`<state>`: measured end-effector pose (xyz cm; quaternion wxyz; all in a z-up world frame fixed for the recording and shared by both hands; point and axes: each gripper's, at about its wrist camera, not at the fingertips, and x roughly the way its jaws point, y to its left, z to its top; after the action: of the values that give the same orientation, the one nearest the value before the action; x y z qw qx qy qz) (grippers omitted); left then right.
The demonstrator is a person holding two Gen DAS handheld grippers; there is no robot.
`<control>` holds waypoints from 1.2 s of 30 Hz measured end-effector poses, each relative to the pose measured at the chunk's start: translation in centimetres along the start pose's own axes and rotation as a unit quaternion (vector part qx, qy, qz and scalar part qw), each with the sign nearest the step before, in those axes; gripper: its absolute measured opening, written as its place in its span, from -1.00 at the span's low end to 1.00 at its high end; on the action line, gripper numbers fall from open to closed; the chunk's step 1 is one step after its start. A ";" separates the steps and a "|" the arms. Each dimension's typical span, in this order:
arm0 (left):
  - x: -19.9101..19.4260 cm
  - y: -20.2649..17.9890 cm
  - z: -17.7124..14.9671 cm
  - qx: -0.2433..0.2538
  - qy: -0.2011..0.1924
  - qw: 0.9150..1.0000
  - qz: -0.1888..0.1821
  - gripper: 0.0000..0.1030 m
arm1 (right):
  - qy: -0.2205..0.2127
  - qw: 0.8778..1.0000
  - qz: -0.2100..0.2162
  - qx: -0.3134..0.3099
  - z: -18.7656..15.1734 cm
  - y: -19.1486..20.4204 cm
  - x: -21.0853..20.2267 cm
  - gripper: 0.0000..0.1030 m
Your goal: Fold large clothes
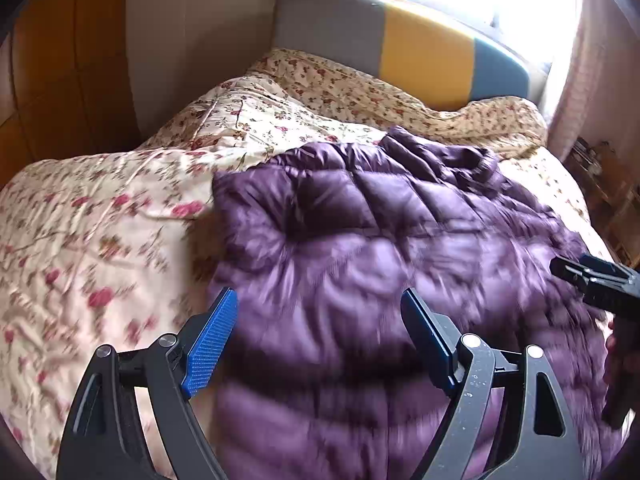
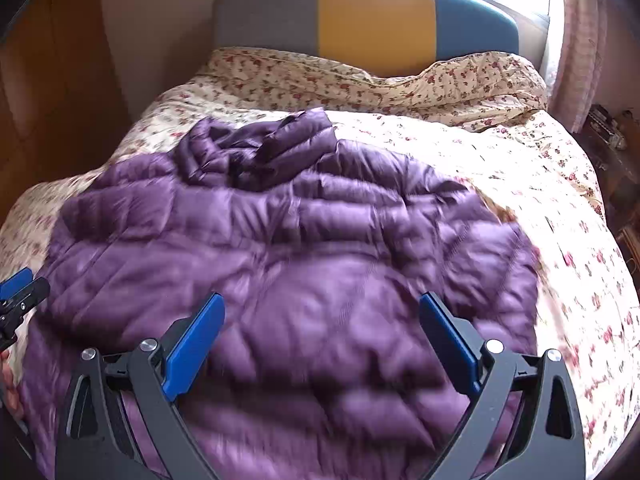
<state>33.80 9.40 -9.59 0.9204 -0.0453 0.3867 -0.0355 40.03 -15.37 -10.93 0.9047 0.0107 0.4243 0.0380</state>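
A large purple quilted down jacket (image 1: 380,240) lies spread on the bed, its bunched collar or hood end toward the headboard; it also shows in the right wrist view (image 2: 280,248). My left gripper (image 1: 320,312) is open and empty above the jacket's near left part. My right gripper (image 2: 320,316) is open and empty above the jacket's near middle. The right gripper also shows at the right edge of the left wrist view (image 1: 592,280). The left gripper shows at the left edge of the right wrist view (image 2: 20,292).
The bed has a floral cream quilt (image 1: 100,220), also in the right wrist view (image 2: 560,220), and a grey, yellow and blue headboard (image 2: 372,16). A wooden wardrobe (image 1: 60,60) stands left. A bright window, a curtain (image 2: 580,40) and a cluttered nightstand (image 2: 608,132) are at the right.
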 end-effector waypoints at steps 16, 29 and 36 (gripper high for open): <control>-9.6 2.2 -11.2 0.011 0.015 1.000 -0.013 0.61 | 0.111 0.994 -0.013 -0.016 -14.1 -7.5 -8.2 0.89; -13.6 3.9 -20.0 -0.030 0.062 0.996 -0.061 0.52 | 0.143 0.988 0.050 0.013 -21.9 -8.5 -13.0 0.78; -15.1 3.9 -21.7 -0.053 0.056 0.994 -0.075 0.16 | 0.138 0.987 0.076 0.015 -24.4 -6.9 -14.2 0.39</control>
<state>7.83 13.62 -14.44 0.8885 -0.1213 0.4341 -0.0860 12.65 -23.65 -15.97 0.8315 0.0510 0.5438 0.1011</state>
